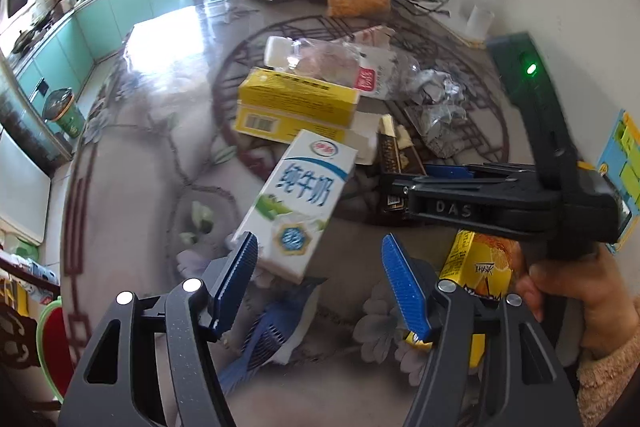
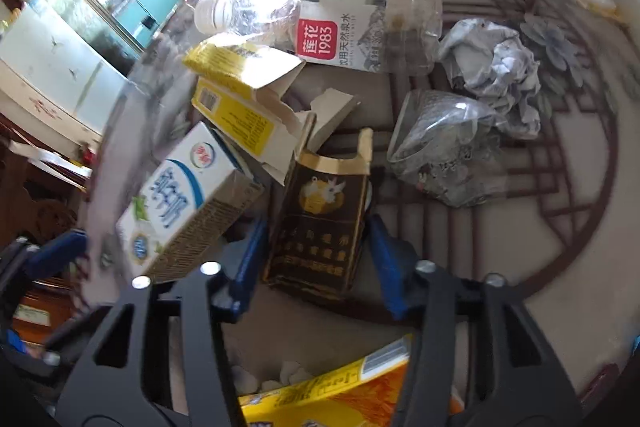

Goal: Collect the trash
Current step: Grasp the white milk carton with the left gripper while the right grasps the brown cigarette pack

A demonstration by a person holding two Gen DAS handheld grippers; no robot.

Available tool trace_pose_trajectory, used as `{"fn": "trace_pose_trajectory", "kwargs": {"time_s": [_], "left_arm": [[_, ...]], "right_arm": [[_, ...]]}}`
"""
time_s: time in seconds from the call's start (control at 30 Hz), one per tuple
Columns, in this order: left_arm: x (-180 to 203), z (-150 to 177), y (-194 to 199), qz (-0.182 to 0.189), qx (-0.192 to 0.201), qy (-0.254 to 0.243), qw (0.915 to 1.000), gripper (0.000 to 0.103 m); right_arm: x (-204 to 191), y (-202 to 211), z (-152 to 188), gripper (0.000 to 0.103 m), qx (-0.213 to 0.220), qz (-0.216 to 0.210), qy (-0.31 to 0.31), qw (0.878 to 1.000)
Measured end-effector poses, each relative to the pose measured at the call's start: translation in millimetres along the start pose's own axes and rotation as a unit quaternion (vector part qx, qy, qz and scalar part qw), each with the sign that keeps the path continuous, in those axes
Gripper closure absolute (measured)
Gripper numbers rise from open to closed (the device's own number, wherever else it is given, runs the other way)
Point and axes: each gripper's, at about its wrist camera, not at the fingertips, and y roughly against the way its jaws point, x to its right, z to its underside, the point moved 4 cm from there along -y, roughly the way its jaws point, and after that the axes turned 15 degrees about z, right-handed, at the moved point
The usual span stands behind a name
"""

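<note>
Step in hand: picking litter off the table (image 2: pixel 580 219), one piece per hand.
Right tongs (image 2: pixel 316 259): narrowed around the dark cigarette box (image 2: pixel 316 223); both blue pads look to be against its sides, so I judge it gripped, not yet lifted.
Left tongs (image 1: pixel 320 283): about half open, nothing between the pads; the milk carton (image 1: pixel 296 203) lies just past them toward 11 o'clock, its near end beside the left pad.
Rest of the trash: yellow carton (image 2: pixel 240 107) at 11 o'clock of the dark box, water bottle (image 2: pixel 360 31) at 12, clear wrapper (image 2: pixel 444 143) at 2, crumpled paper (image 2: pixel 496 75) beyond it.
Orange box (image 2: pixel 332 391): under the right tongs, at 6 o'clock.
Next move: probably lift the dark box clear; the left must shift over the milk carton and straddle its width before closing.
</note>
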Motion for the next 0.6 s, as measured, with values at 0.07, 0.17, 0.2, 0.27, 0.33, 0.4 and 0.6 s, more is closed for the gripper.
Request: {"fn": "trace_pose_trajectory", "kwargs": {"time_s": [0.07,0.17,0.2,0.27,0.33,0.4,0.6], "left_arm": [[4.2,-2.2,-7.6,-0.002,-0.006,-0.003,1.0,0.04],[0.9,-4.2,-18.2,-0.013,-0.017,-0.002,0.9998,0.04],[-2.6,-5.5,-20.4,-0.017,-0.019,-0.001,0.9997,0.04],[-9.9,-9.8,-27.0,-0.033,-0.022,0.001,0.9992,0.04],[-17.3,-14.3,-33.2,-0.049,-0.023,0.001,0.9985,0.04],[-24.6,-18.3,-38.9,-0.065,-0.024,-0.004,0.9976,0.034],[-36.9,-28.3,-50.6,-0.09,-0.035,-0.017,0.9951,0.032]], "right_arm": [[13.0,9.5,-2.5,0.063,0.005,-0.025,-0.031,0.999],[34.7,34.6,-8.8,0.063,0.041,-0.043,-0.07,0.996],[38.8,39.4,-10.3,0.063,0.048,-0.045,-0.076,0.995],[49.0,48.1,-12.2,0.063,0.06,-0.052,-0.091,0.993],[55.1,49.2,-12.7,0.063,0.06,-0.06,-0.102,0.991],[57.7,47.8,-11.1,0.063,0.058,-0.063,-0.108,0.99],[58.4,51.3,-11.6,0.063,0.06,-0.066,-0.11,0.99]]}}
